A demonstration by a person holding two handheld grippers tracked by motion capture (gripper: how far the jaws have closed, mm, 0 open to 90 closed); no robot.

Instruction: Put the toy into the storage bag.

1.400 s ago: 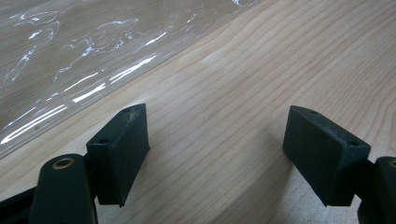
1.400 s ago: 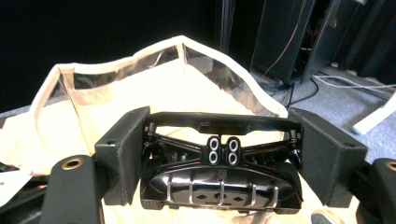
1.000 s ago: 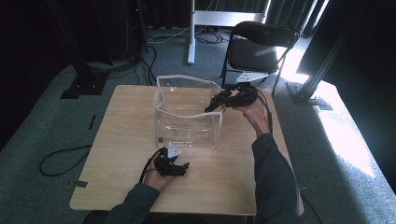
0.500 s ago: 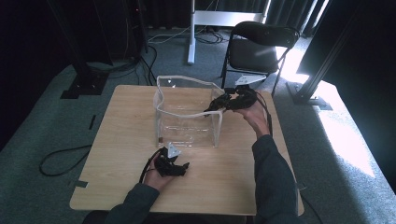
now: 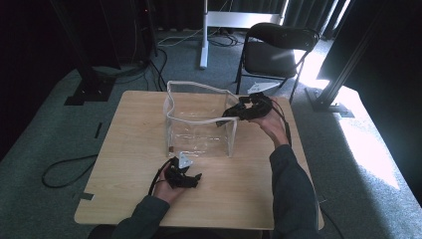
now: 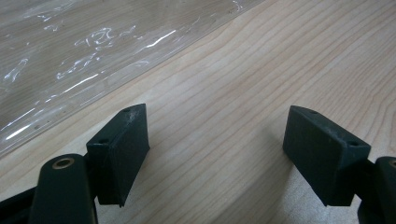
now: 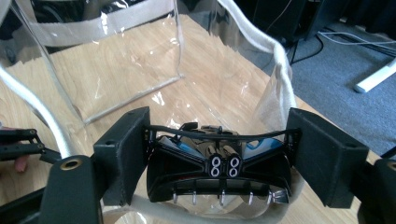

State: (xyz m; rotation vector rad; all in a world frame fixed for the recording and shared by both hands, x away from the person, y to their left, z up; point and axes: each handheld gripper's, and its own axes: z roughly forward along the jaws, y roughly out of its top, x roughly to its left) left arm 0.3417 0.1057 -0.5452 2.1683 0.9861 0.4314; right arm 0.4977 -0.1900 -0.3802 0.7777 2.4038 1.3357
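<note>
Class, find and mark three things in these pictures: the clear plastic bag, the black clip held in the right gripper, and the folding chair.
Clear plastic bag (image 5: 199, 134), high view, on its near see-through wall.
Black clip (image 7: 217, 175), right gripper view, on its dark middle body between the jaws.
Folding chair (image 5: 268, 59), high view, on its seat.

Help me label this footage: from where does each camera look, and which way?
High view: above the person's side, facing down on table, bag, both forearms.
Left gripper view: on the left hand-held gripper, jaws open, facing table.
Right gripper view: on the right hand-held gripper, jaws on a clip, facing into bag.
Shared: bag, table.
</note>
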